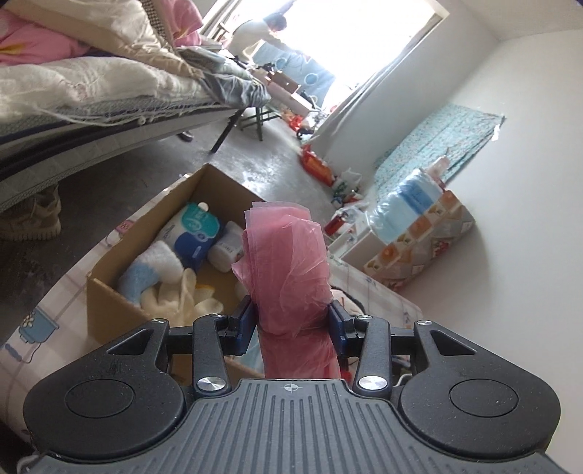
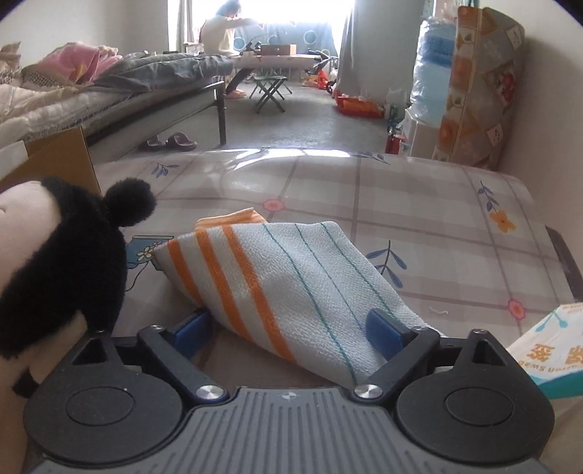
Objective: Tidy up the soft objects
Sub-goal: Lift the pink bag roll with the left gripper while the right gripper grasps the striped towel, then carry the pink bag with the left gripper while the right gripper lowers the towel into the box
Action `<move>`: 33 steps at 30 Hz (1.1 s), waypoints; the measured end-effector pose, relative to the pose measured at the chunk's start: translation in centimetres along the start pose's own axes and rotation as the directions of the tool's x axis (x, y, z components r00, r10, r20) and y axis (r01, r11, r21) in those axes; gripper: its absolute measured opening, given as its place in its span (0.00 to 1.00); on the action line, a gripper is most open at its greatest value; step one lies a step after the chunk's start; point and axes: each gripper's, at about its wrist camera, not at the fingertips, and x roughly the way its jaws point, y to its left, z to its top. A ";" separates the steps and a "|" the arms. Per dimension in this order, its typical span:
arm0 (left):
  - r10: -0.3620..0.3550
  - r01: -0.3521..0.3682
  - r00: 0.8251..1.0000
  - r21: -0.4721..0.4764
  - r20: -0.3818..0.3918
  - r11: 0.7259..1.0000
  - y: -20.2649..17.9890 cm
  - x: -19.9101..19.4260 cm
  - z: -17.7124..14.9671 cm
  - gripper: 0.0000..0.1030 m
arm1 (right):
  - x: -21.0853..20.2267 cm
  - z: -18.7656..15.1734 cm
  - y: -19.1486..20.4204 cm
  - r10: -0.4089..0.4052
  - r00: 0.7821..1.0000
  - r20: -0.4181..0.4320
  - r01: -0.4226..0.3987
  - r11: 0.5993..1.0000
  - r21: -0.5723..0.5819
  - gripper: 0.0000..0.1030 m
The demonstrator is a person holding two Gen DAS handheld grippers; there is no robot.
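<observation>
Left wrist view: the left gripper [image 1: 293, 324] is clamped on a roll of pink plastic bags [image 1: 288, 266], its blue pads pressing the roll from both sides so that it stands up between them. Just beyond the roll is an open cardboard box [image 1: 109, 295] resting on a patterned tablecloth [image 1: 36, 328]. In the box lie a blue-and-white pack of tissues [image 1: 195, 231], a white roll [image 1: 227, 249], a fluffy blue-and-white sock [image 1: 145, 273] and a cream soft cloth [image 1: 189, 300]. A bed [image 1: 91, 94] heaped with bedding fills the upper left. A person [image 1: 255, 32] is at a table by the bright window far off.

Right wrist view: the right gripper [image 2: 297, 328] has its jaws wide apart, on either side of a folded towel [image 2: 288, 277] with orange and green stripes. The towel lies on the tablecloth [image 2: 419, 218] between the blue fingers [image 2: 382, 326]. Whether the pads touch it cannot be told, but they do not squeeze it. A black-and-cream plush toy [image 2: 62, 255] sits at the left, close beside the gripper. A corner of the cardboard box [image 2: 54, 156] shows behind the toy. A printed tissue pack [image 2: 557, 346] lies at the right edge.
</observation>
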 end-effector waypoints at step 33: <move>-0.051 0.063 0.991 -0.100 0.122 0.993 6.2 -1.5 2.7 0.39 | -24.3 5.1 10.2 0.105 0.891 0.442 -0.072 0.993 -0.092 0.09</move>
